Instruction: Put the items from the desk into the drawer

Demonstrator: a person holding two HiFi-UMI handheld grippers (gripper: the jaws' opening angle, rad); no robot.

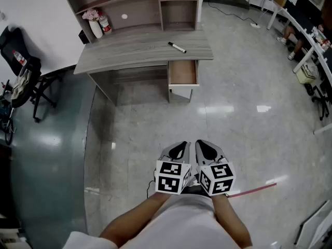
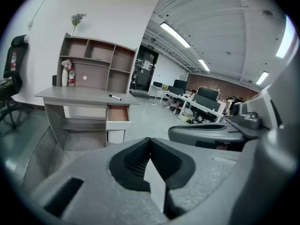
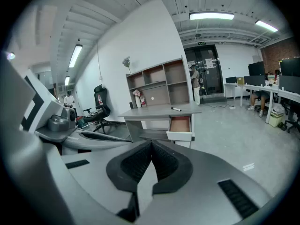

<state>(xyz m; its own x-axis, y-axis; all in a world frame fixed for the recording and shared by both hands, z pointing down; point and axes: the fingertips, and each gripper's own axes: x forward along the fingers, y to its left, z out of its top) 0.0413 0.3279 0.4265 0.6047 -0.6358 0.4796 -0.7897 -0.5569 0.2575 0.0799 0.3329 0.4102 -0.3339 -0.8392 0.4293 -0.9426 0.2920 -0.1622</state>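
The approach is judged in hand: the left tool (image 1: 179, 149) and right tool (image 1: 207, 149) are held well back from the counter (image 1: 129, 53), jaws together on nothing, while the black marker (image 1: 177, 47), to be reached next, lies at the counter's right end above the open drawer (image 1: 182, 72).

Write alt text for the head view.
From above: the left tongs and right tongs are held side by side over the floor, shut and empty. Ahead, a marker lies on a grey desk whose drawer is open.
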